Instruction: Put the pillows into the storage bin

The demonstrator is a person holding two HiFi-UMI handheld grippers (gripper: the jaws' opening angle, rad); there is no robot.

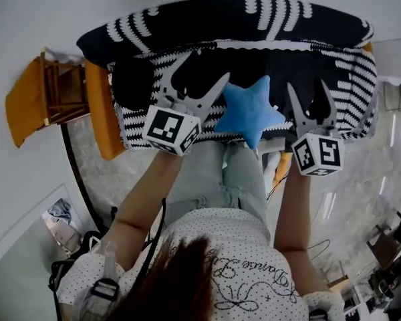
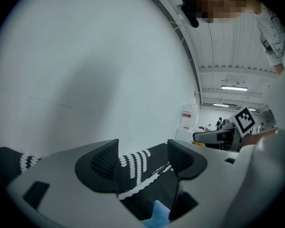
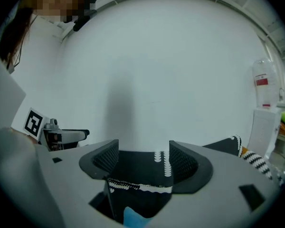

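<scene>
The storage bin (image 1: 351,79) is a black and white striped knit basket, its flap (image 1: 227,19) thrown back against the wall. A blue star pillow (image 1: 247,112) rests against the bin's near rim, between my two grippers and held by neither. My left gripper (image 1: 206,65) reaches over the bin's dark inside, jaws open and empty. My right gripper (image 1: 309,85) hangs over the bin's right part, also open and empty. In the left gripper view the left gripper (image 2: 142,160) frames striped fabric (image 2: 137,167) beyond, with the star's tip (image 2: 159,215) below. The right gripper view shows the right gripper (image 3: 138,160) above a blue tip (image 3: 133,218).
An orange-cushioned wooden chair (image 1: 47,95) stands left of the bin, with an orange panel (image 1: 103,112) against the bin's side. A white wall (image 1: 27,19) is behind. A dark rounded shape (image 1: 130,82) sits in the bin's left end. Marble floor (image 1: 367,172) lies to the right.
</scene>
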